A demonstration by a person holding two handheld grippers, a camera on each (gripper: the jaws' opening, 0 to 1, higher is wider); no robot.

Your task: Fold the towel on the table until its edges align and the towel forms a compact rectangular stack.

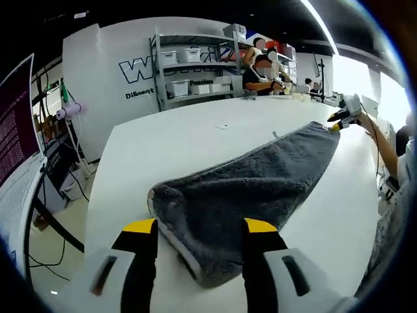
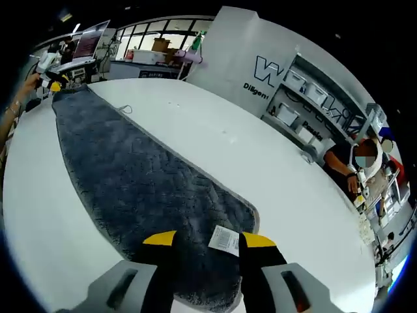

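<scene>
On the white surface [image 1: 195, 150] a long dark grey towel [image 1: 260, 182] is lying flat and stretched out lengthwise, with a pale trim running along its edge. In the left gripper view, the left gripper [image 1: 201, 229] is hovering over the near rounded end of the towel, its yellow-tipped jaws spread apart on either side of that end and pinching nothing. At the far end of the towel, the right gripper [image 1: 340, 120] is sitting just beside the far corner, with a person's arm behind it. In the right gripper view, the right gripper [image 2: 201, 240] is hanging over the opposite end of the towel [image 2: 130, 182], jaws spread wide, with a white care label [image 2: 225, 240] lying on the cloth between them. The left gripper [image 2: 53, 79] is showing far off at the other end. Beyond the surface [image 2: 273, 163], shelves with white bins [image 1: 195, 68] are standing against a wall.
</scene>
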